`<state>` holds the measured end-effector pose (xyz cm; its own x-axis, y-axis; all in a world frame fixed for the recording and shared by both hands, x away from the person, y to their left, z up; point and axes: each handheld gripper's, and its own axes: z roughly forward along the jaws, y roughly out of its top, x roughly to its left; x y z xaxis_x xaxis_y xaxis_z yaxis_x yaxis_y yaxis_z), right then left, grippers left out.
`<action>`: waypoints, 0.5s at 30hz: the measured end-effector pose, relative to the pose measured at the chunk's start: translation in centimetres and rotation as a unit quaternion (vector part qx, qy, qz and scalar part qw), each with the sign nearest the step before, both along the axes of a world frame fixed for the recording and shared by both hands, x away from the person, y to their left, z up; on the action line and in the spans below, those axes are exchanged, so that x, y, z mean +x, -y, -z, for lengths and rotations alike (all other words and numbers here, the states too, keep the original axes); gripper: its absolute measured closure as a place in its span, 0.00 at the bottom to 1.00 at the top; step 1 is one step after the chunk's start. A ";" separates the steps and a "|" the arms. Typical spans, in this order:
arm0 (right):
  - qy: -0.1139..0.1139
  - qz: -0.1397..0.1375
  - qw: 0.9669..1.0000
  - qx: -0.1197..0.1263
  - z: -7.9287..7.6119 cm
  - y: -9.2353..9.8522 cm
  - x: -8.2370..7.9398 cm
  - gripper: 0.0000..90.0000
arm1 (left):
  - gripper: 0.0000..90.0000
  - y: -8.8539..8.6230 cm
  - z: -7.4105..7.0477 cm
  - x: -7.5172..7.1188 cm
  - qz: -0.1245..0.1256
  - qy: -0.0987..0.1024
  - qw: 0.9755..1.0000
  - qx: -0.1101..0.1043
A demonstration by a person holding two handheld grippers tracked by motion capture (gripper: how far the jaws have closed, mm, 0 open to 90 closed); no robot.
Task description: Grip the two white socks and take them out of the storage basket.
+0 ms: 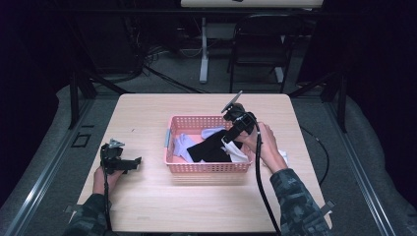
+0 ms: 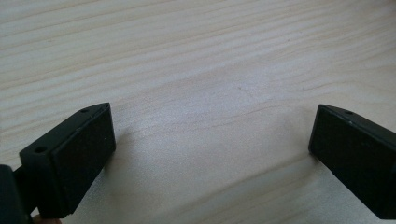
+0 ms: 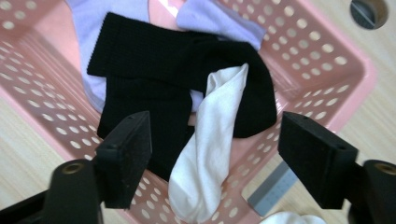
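A: Which step is this?

B: Reaching for a sock, I'd judge. The right gripper (image 3: 212, 158) hangs released over the pink perforated plastic basket (image 3: 345, 93), jaws either side of the white cotton sock (image 3: 210, 154) draped over the black ribbed sock (image 3: 154, 60).

A: Next?

B: Lower, then clamp the white one. The left gripper (image 2: 210, 154) rests released on the pale wooden table (image 2: 196, 56).

A black folding chair (image 1: 260, 44) stands beyond the wooden table (image 1: 147, 196), seemingly unoccupied.
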<state>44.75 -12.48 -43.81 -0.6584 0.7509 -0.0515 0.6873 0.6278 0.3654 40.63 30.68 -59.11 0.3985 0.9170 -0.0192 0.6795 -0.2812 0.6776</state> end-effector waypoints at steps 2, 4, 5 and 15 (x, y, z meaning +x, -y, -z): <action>-0.007 -0.001 1.000 -0.006 0.7 -0.2 0.1 0.33 | 0.00 0.0 0.0 0.0 0.000 0.000 1.000 0.000; -0.016 0.001 1.000 -0.016 1.4 -0.3 0.3 0.37 | 0.00 0.0 0.0 0.0 0.000 0.000 1.000 0.000; -0.022 0.002 1.000 -0.017 1.9 -0.4 0.4 0.38 | 0.00 0.0 0.0 0.0 0.000 0.000 1.000 0.000; -0.057 0.023 0.998 -0.031 5.2 -0.8 1.6 0.48 | 0.00 0.0 0.0 0.0 0.000 0.000 1.000 0.000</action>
<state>46.32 -11.68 -49.04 -0.6283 0.7775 -0.0251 0.7504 0.6143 0.2439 40.63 30.68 -59.11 0.3987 0.9169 -0.0184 0.6791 -0.2817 0.6779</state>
